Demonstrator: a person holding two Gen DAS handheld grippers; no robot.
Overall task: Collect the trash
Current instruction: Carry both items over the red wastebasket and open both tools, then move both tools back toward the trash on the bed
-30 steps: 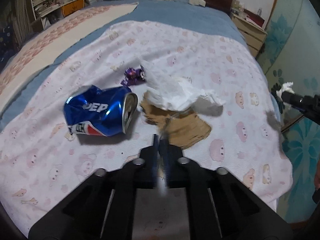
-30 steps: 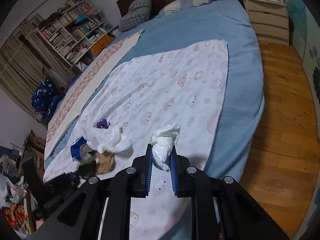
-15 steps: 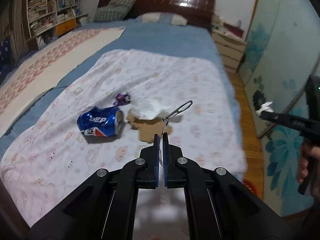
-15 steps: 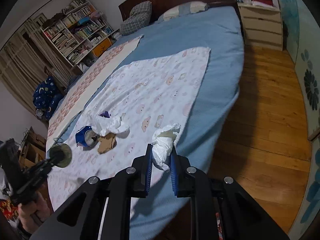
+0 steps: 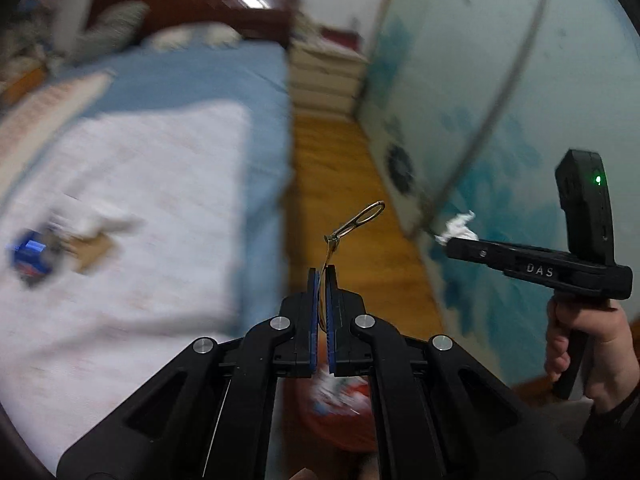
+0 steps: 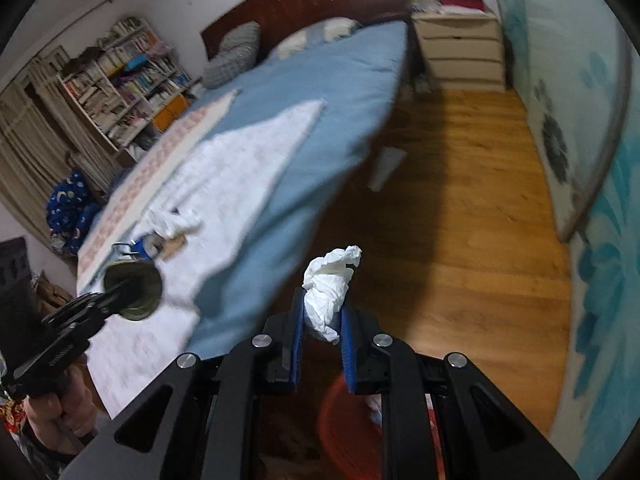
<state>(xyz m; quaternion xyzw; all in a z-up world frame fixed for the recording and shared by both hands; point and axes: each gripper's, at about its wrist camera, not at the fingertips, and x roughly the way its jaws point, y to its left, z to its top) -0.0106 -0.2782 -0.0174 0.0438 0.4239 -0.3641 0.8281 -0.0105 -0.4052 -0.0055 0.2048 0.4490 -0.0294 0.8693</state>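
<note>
My left gripper [image 5: 322,270] is shut on a thin metal can lid with a pull ring [image 5: 362,218], held over the wooden floor beside the bed. The lid also shows in the right wrist view [image 6: 134,290]. My right gripper [image 6: 322,300] is shut on a crumpled white tissue [image 6: 330,292], which also shows in the left wrist view [image 5: 458,228]. A red trash bin [image 5: 340,408] with litter in it sits below both grippers and shows in the right wrist view [image 6: 340,412]. On the bed lie a crushed blue can [image 5: 30,250], a white tissue [image 5: 102,218] and a brown cardboard scrap [image 5: 90,250].
The bed with a blue cover [image 6: 320,76] and white printed sheet [image 5: 140,200] is on the left. A wooden floor [image 6: 460,200] runs between the bed and a blue floral wall panel [image 5: 500,100]. A white drawer unit [image 6: 460,48] stands at the far end.
Both grippers have swung right, away from the bed and over the floor and the red bin. The left one lifted the can lid off the bed; the right keeps its tissue.
</note>
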